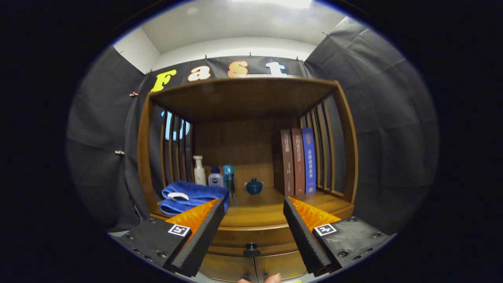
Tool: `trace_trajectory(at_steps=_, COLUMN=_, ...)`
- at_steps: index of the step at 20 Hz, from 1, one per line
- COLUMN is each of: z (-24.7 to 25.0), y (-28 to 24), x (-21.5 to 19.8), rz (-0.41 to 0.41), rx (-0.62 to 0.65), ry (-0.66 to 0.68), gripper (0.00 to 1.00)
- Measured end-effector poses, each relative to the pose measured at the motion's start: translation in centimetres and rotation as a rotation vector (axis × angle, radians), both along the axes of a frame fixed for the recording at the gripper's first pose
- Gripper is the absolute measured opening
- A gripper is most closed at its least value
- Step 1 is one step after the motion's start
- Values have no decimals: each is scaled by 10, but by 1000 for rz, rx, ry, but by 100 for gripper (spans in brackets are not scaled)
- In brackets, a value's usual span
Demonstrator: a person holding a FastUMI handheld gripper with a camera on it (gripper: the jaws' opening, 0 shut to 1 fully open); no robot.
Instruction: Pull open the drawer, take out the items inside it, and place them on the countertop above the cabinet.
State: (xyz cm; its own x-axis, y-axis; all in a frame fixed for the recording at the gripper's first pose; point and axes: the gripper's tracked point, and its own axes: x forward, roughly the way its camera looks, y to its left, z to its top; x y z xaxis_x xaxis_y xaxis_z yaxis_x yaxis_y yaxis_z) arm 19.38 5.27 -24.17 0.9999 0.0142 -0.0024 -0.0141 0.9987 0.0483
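Gripper view: drawer (pixel 251 239) shut, its dark knob (pixel 251 249) low between the fingers, not touched; tool (pixel 254 223) wide apart, holding nothing; worktop (pixel 255 212) just beyond the fingertips; on it a folded blue towel (pixel 188 195) beside the left finger, three bottles (pixel 214 175) and a small blue lidded pot (pixel 254 186) further back, three books (pixel 298 161) upright at the right.

Polished wood, soft cloth, glossy plastic

The cabinet (pixel 251 98) is smooth varnished wood, its countertop (pixel 255 212) faintly shiny. The folded towel (pixel 188 196) looks soft, matt cloth. The bottles (pixel 215 176) seem glossy plastic; the small lidded pot (pixel 254 186) glazed. The open gripper (pixel 253 232) has ribbed fingers (pixel 204 232).
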Motion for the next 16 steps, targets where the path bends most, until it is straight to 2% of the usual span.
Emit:
trace_trajectory(at_steps=7, z=-112, y=1, x=32, rz=-3, rx=-28, ry=122, gripper=99)
trace_trajectory(at_steps=12, z=-150, y=5, x=34, rz=2, rx=-38, ry=195, gripper=97)
trace_trajectory(at_steps=14, z=-166, y=12, x=38, rz=23, rx=-29, ry=243, gripper=75)
trace_trajectory(at_steps=16, z=-164, y=10, x=40, rz=14, rx=-22, ry=228, gripper=53)
